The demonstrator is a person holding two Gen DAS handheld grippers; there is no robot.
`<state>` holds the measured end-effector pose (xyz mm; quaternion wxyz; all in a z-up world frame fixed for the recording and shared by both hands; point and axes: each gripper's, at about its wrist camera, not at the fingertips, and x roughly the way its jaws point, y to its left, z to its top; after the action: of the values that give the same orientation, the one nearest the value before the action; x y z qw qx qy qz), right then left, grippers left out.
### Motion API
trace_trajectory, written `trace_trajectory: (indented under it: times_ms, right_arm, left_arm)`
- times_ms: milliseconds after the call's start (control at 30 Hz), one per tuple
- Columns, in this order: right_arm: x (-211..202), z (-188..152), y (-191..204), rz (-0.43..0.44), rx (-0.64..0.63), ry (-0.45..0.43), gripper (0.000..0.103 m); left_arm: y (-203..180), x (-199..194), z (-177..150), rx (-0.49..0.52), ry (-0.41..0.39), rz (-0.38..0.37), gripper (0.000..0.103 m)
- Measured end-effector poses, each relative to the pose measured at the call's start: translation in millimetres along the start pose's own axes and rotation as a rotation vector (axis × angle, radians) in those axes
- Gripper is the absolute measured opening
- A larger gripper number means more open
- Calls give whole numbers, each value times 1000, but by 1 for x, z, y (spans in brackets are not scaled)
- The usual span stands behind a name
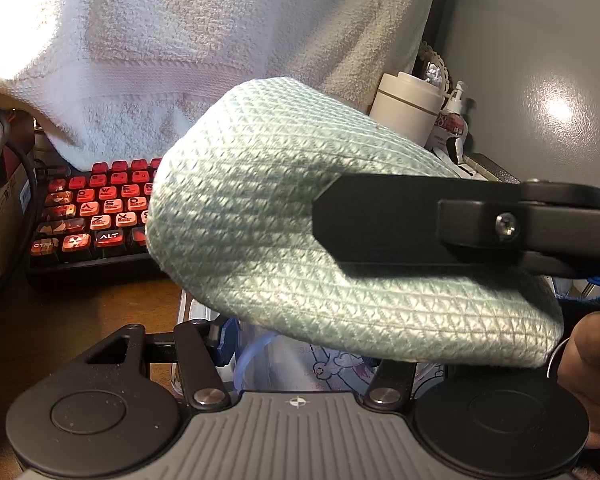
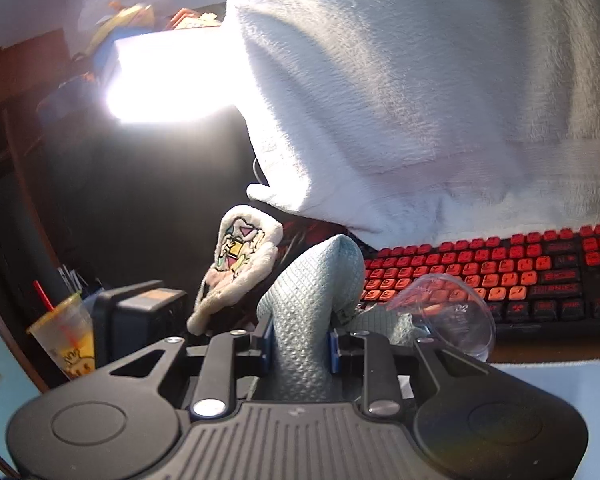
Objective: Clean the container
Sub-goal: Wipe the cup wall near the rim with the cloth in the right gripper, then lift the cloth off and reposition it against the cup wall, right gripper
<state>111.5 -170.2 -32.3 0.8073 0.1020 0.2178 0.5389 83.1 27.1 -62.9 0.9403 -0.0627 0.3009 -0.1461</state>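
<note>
A clear plastic container (image 1: 296, 364) with a printed cartoon sits between the blue pads of my left gripper (image 1: 308, 350), which is shut on it. A teal woven cloth (image 1: 260, 216) hangs over the container and hides its upper part and the left gripper's right fingertip. One black finger (image 1: 380, 220) of the right gripper reaches in from the right across the cloth. In the right wrist view my right gripper (image 2: 300, 348) is shut on the bunched teal cloth (image 2: 312, 292). The clear container (image 2: 452, 312) lies tilted just right of it.
A red-lit keyboard (image 1: 96, 208) (image 2: 520, 272) stands behind on the brown desk, under a draped white towel (image 1: 204, 40) (image 2: 420, 100). A white jar (image 1: 404, 108) and a pump bottle (image 1: 456, 108) stand at the back right. A drink cup with a red straw (image 2: 66, 332) and a plush toy (image 2: 236, 268) stand on the left.
</note>
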Motion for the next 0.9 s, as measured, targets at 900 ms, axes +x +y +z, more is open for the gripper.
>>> trace_trajectory:
  times_ms: [900]
  right_arm:
    - [-33, 20, -2, -39, -88, -22, 64]
  left_arm:
    - [0, -2, -1, 0, -2, 0, 55]
